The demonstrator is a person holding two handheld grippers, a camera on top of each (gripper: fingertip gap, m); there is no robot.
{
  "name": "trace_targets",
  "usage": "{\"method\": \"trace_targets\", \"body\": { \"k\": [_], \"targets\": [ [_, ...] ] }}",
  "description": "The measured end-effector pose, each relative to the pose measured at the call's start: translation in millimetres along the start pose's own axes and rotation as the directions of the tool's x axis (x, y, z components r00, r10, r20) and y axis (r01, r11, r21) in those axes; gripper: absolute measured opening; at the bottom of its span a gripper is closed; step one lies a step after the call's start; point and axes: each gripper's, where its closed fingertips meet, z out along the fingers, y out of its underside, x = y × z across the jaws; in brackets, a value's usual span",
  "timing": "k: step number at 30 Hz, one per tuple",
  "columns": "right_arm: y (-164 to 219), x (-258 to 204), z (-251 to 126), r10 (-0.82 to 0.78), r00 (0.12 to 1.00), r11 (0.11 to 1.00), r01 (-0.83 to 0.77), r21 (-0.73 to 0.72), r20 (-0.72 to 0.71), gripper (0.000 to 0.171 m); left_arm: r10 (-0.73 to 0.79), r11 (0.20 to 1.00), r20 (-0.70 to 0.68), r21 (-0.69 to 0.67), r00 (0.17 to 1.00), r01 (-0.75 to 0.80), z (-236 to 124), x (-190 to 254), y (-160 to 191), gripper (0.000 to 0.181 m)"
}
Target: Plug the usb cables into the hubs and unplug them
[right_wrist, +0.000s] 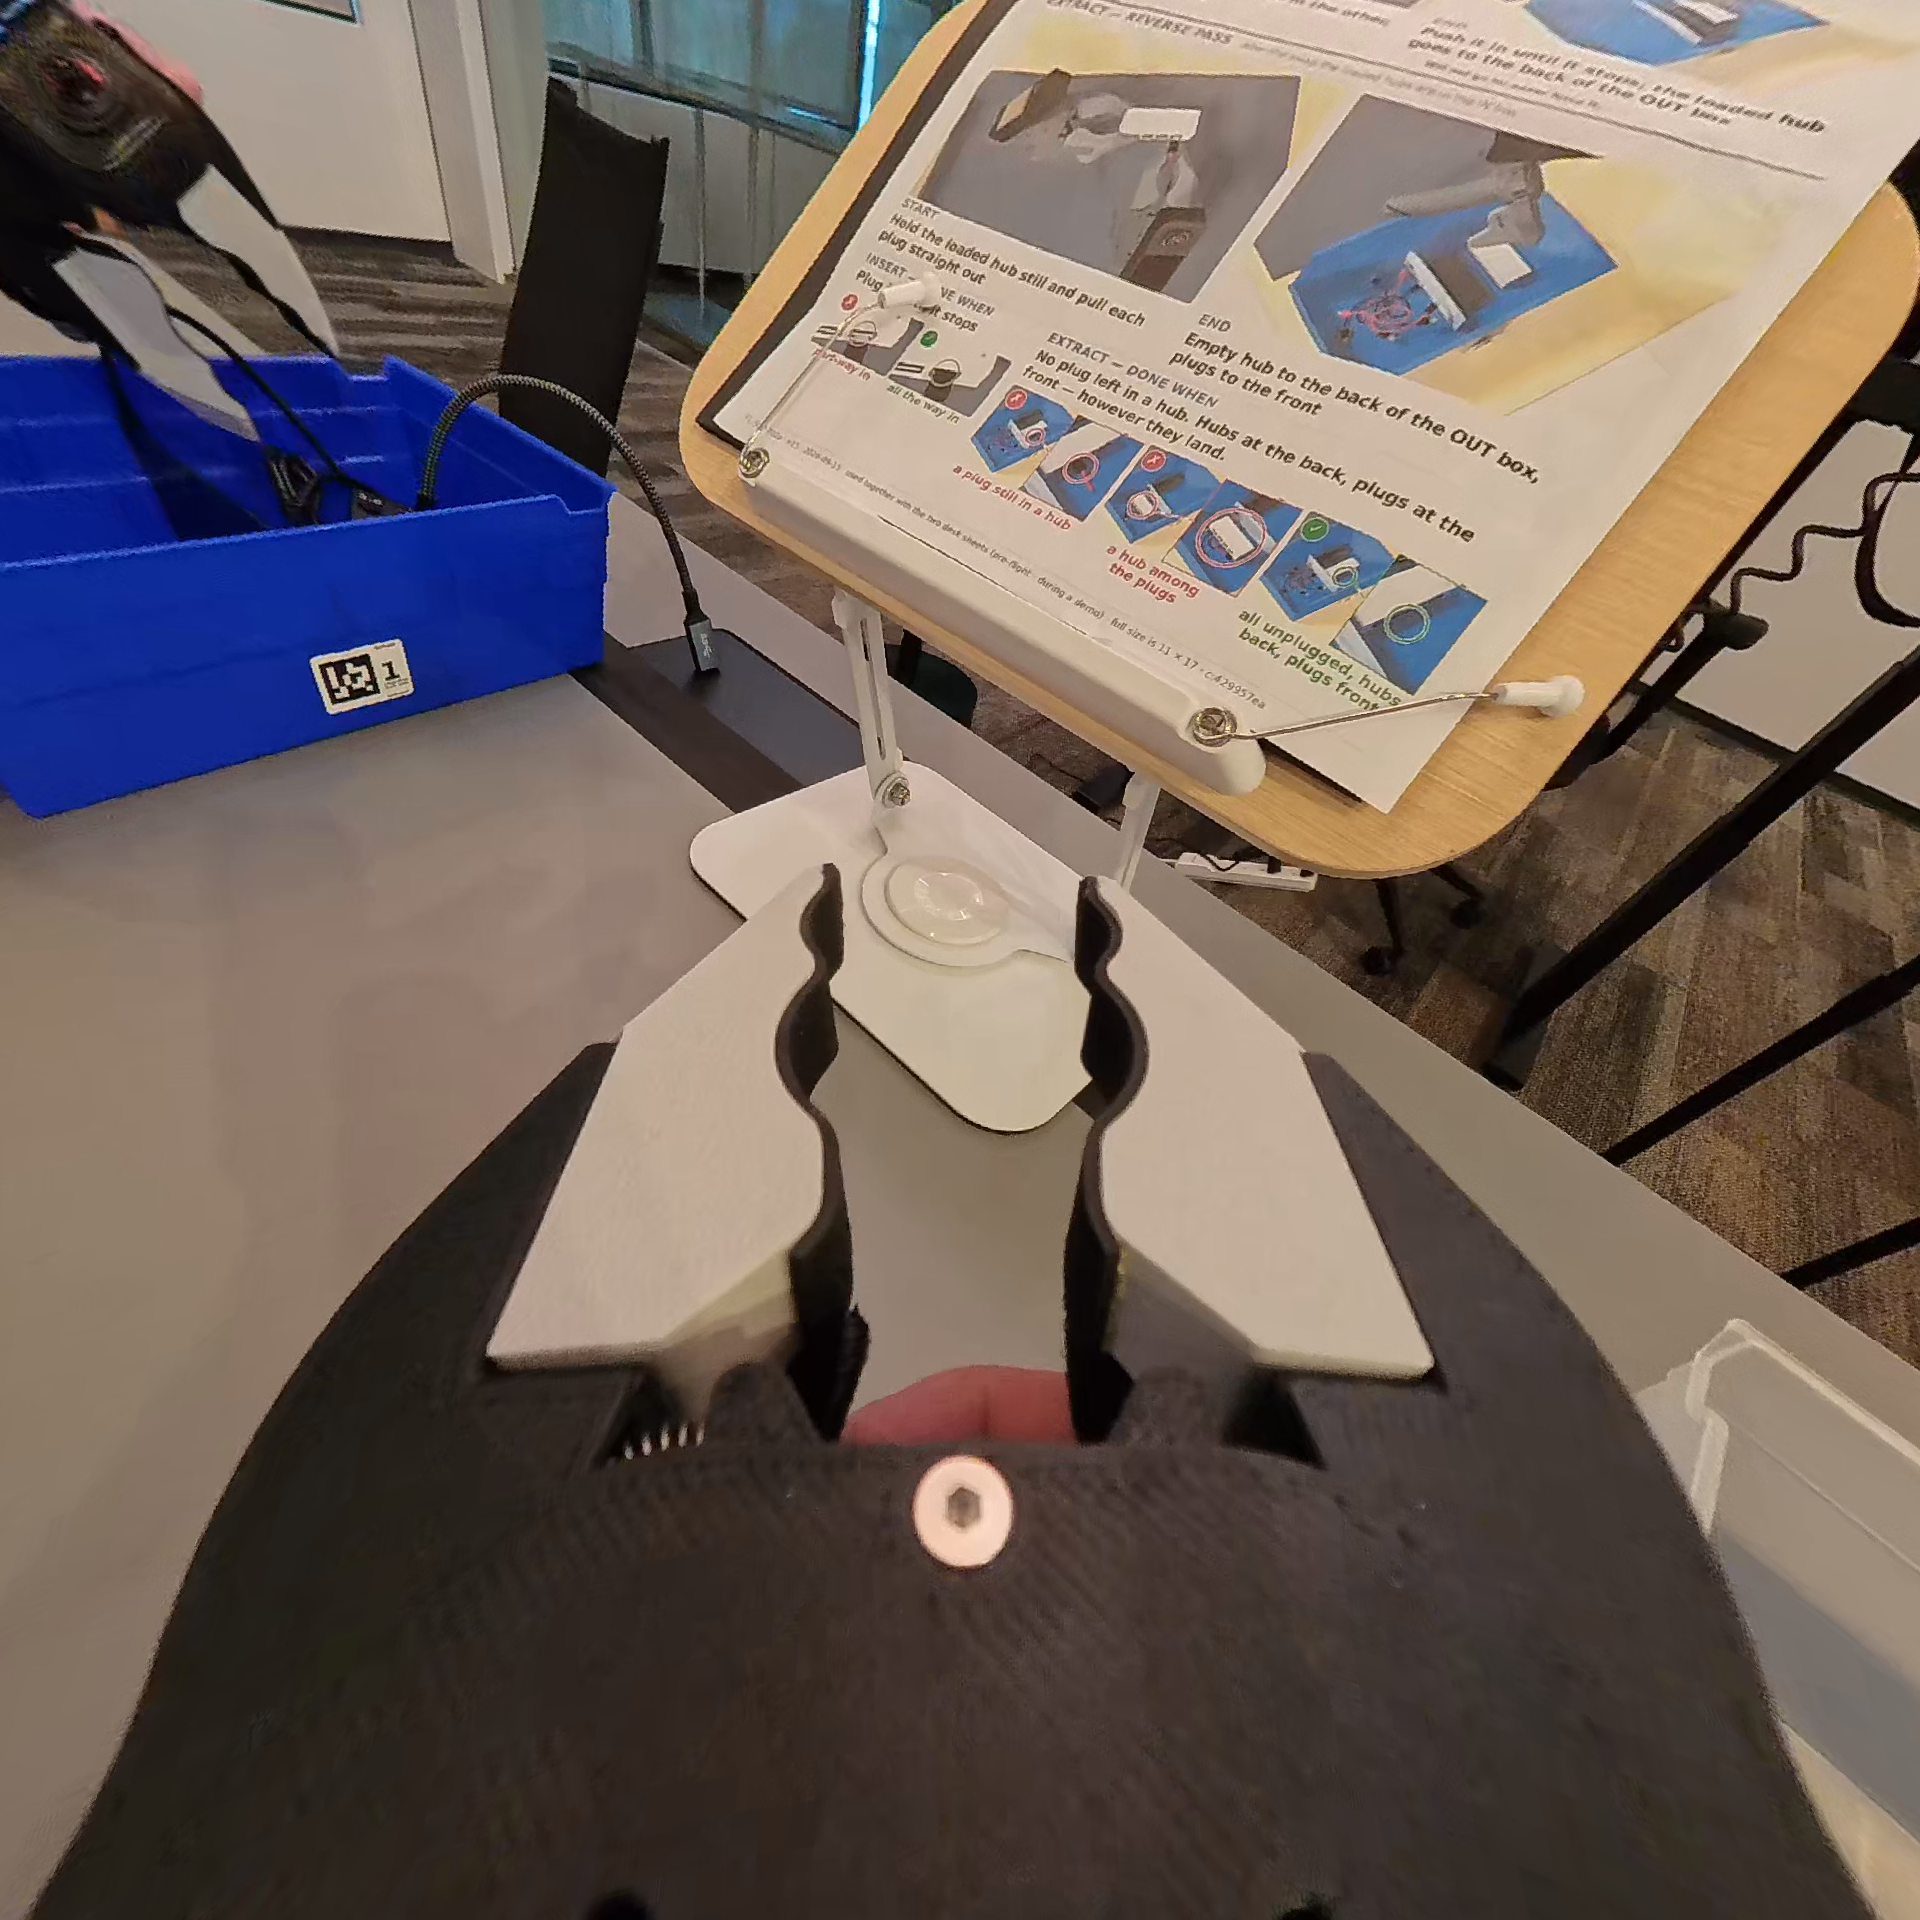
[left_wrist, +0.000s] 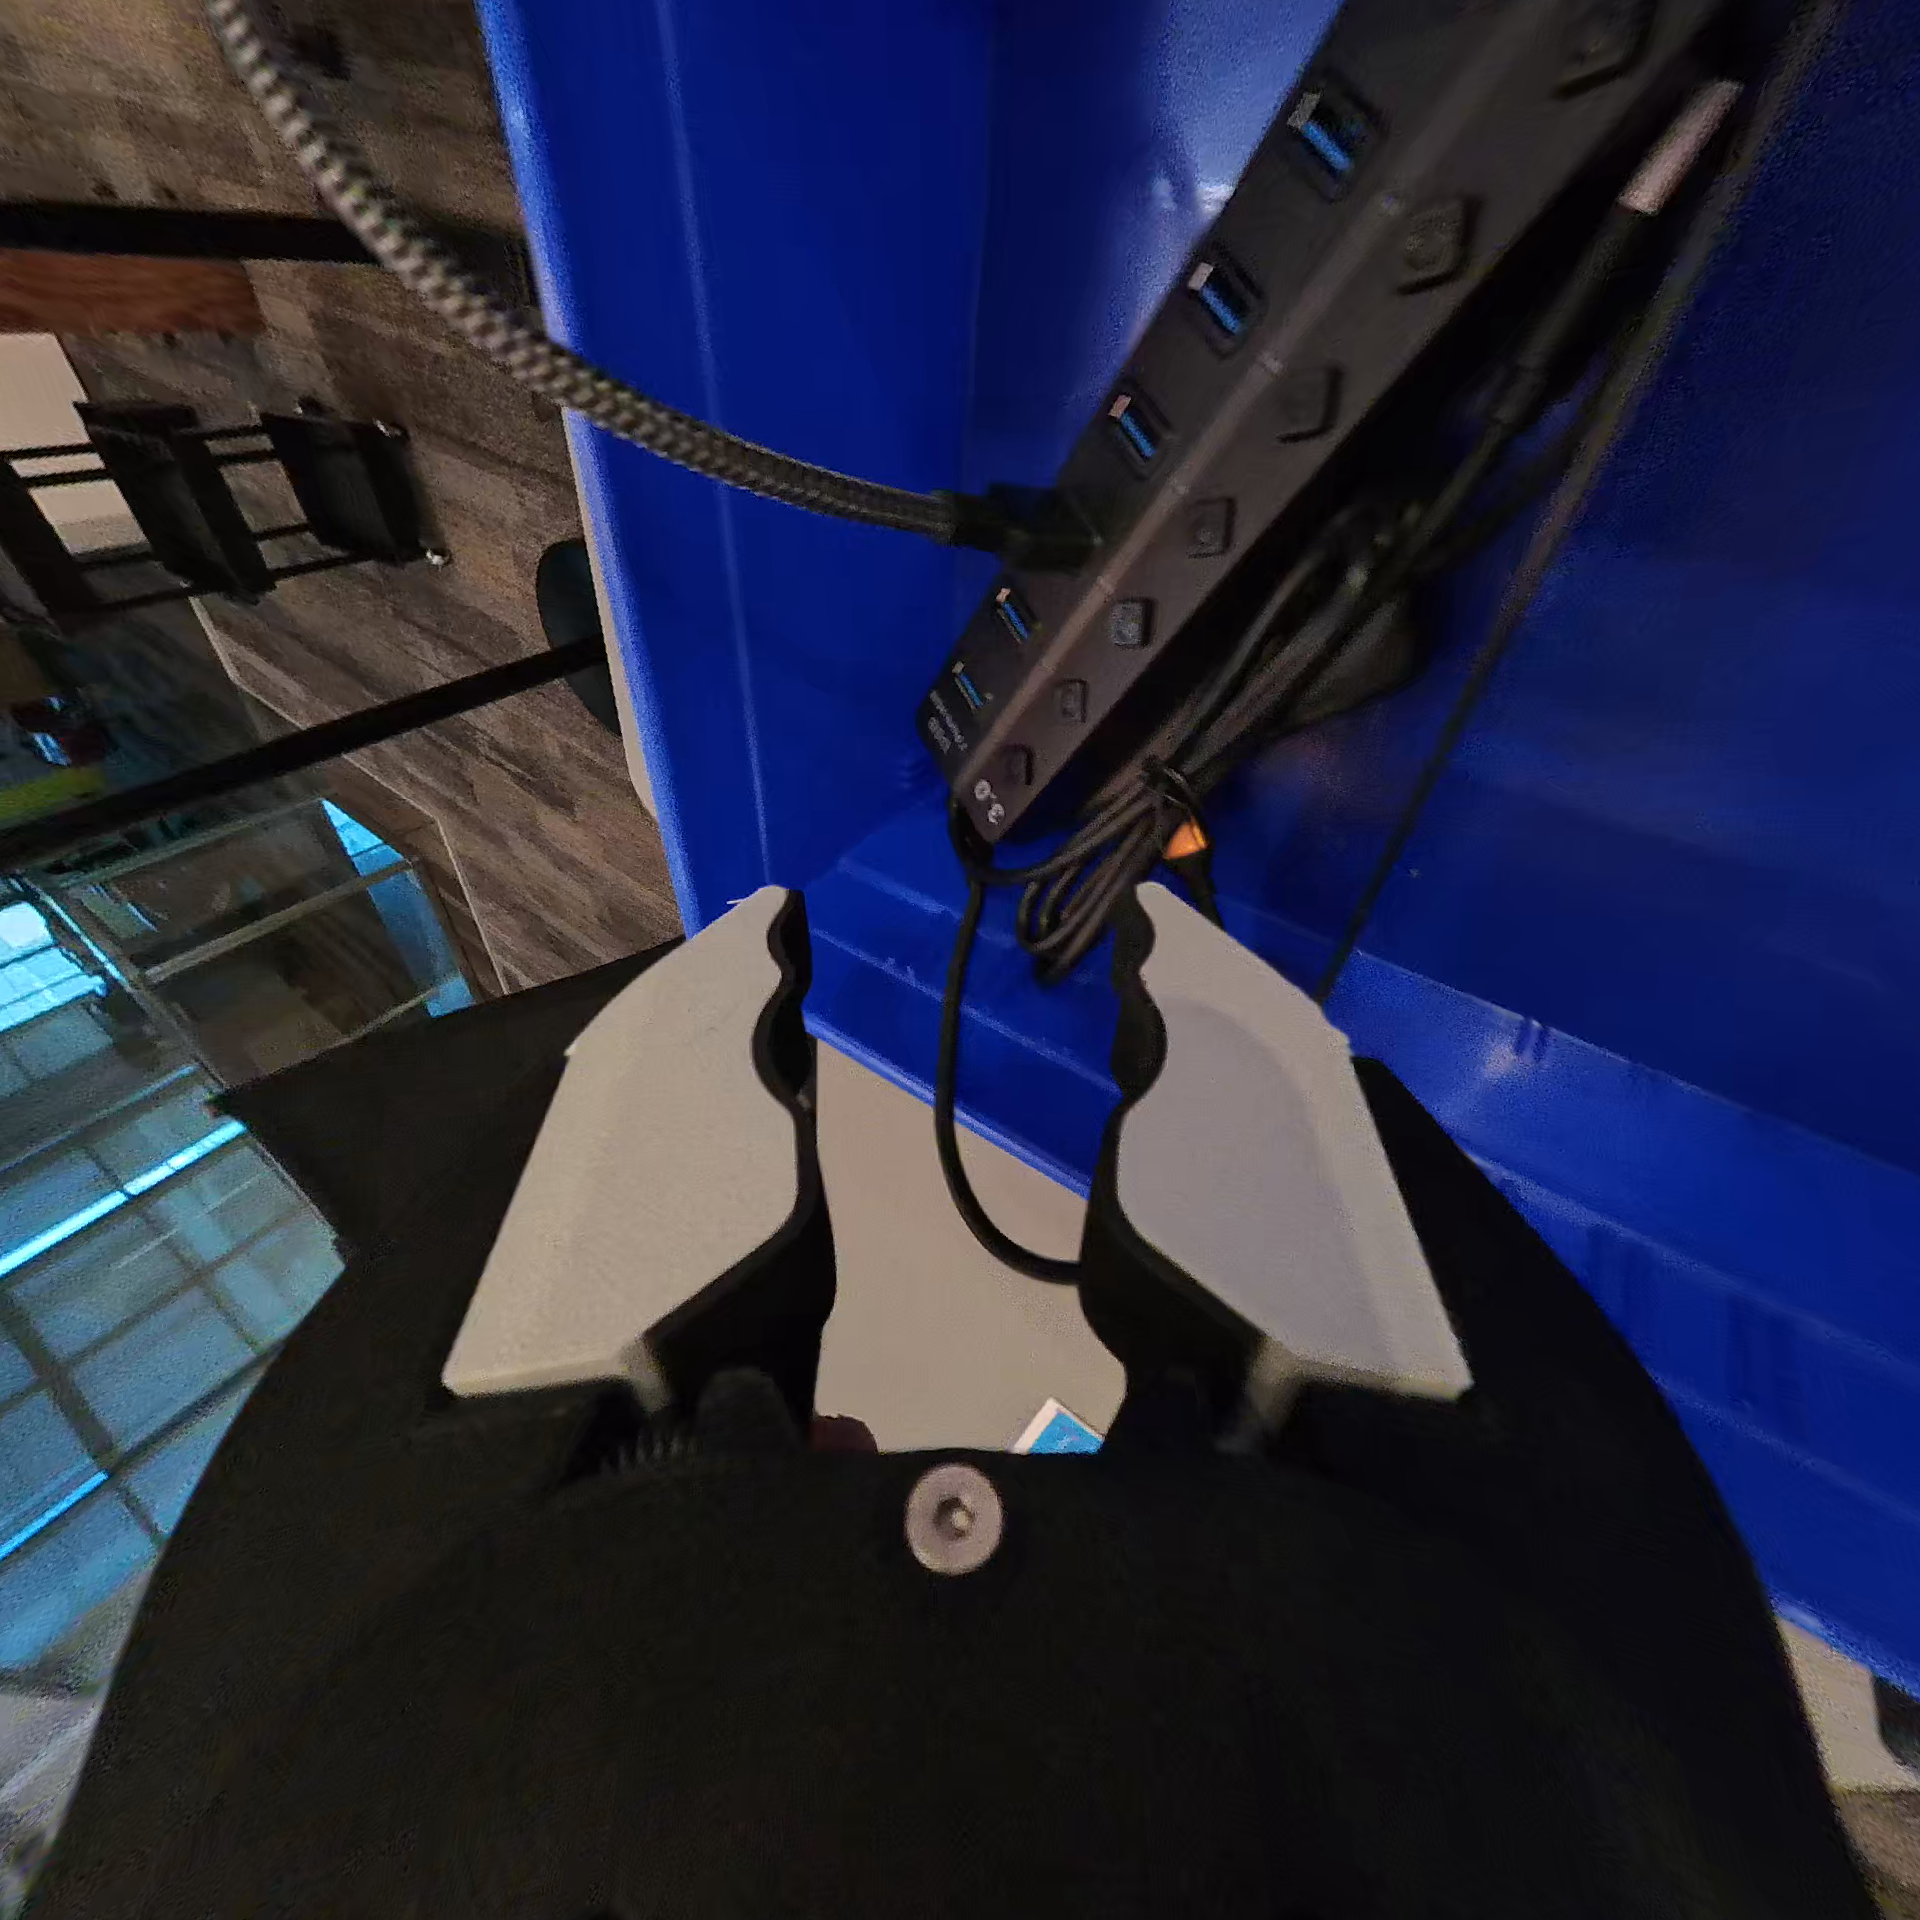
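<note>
Hub [left_wrist: 1174, 582], black, lies in the blue bin [left_wrist: 790, 416] in my left wrist view, a braided cable [left_wrist: 582, 384] plugged into one port. My left gripper [left_wrist: 961, 925] hangs spread and empty near it.

On my right wrist view, the right gripper [right_wrist: 951, 914] gapes empty over the table [right_wrist: 312, 935], facing a page stand [right_wrist: 935, 904].

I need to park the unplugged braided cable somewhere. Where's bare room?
The grey table is bare between the blue bin and the white stand base. It is crowded inside the bin around the black hub and its bundled cord.
</note>
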Motion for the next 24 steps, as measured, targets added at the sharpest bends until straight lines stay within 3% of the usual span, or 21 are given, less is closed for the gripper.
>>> {"method": "trace_targets", "body": {
  "k": [6, 14, 17, 21, 24],
  "targets": [
    [6.8, -6.8, 6.1, 0.004, 1.000, 1.000, -0.004, -0.018, 0.020, 0.043, 0.159, 0.983, -0.019, -0.091, 0.987, -0.160, 14.3, 18.1, 8.3, 0.058],
    [5.8, -6.1, 5.1, 0.000, 1.000, 1.000, 0.001, -0.016, 0.018, 0.043, 0.217, 0.974, 0.042, -0.068, 0.975, -0.214, 42.2, 9.6, -1.0, 0.061],
    [9.2, -2.2, 5.4, 0.017, 1.000, 1.000, -0.017, -0.019, 0.017, 0.043, 0.164, 0.986, 0.042, -0.025, 0.986, -0.164, 43.7, 8.4, -6.2, 0.066],
    [9.9, -0.5, 5.3, 0.025, 1.000, 1.000, -0.024, -0.016, 0.014, 0.043, 0.057, 0.995, 0.141, 0.072, 0.988, -0.067, 44.7, -3.9, -13.8, 0.057],
    [10.5, -2.1, 6.2, 0.022, 1.000, 1.000, -0.022, -0.019, 0.017, 0.043, 0.030, 0.992, 0.216, 0.115, 0.976, -0.056, 43.3, -9.8, -15.5, 0.038]
  ]
}}
